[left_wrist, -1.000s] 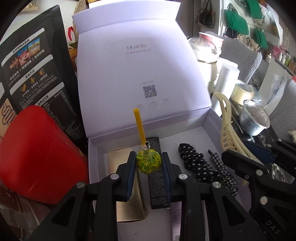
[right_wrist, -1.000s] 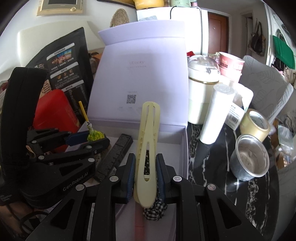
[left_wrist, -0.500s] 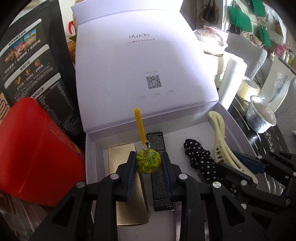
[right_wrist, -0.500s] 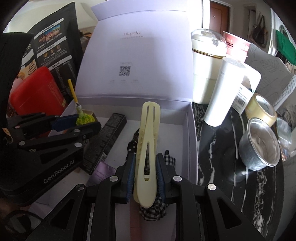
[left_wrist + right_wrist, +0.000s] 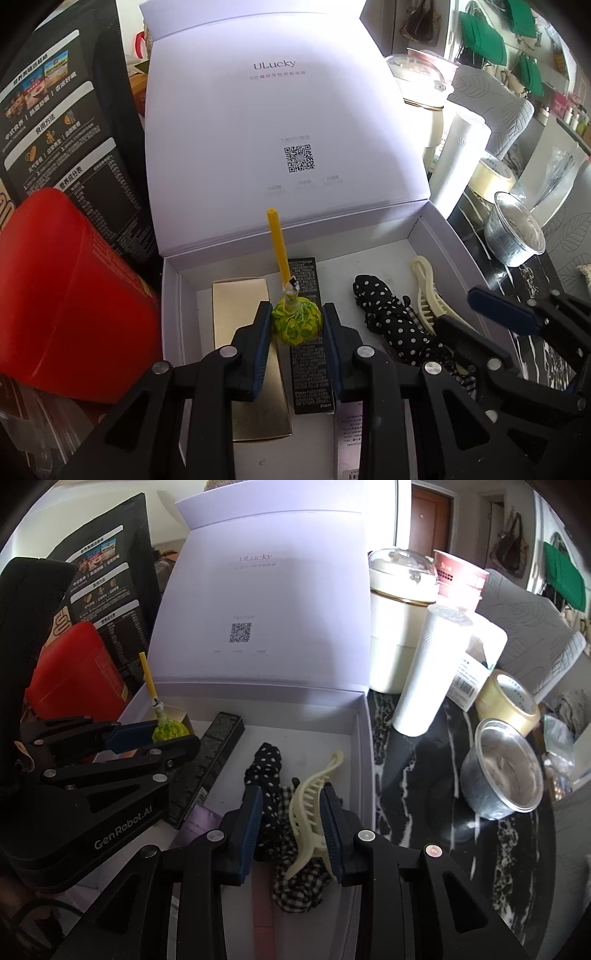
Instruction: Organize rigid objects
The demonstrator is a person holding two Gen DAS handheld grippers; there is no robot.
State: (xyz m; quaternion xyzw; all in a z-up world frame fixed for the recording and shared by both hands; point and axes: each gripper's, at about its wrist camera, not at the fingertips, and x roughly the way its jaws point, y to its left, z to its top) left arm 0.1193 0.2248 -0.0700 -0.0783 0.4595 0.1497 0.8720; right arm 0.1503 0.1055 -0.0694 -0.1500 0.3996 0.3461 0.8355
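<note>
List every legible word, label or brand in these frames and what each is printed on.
"ULucky": inside of the white box lid
"GenRobot.AI": left gripper body
"Puco": end of the black carton
QR code on the lid: captions too small to read
Black bag: Chinese text, too blurred

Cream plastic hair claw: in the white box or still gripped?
In the box, released: the cream plastic hair claw lies on the dotted cloth inside the white box, between the open right gripper jaws.
</note>
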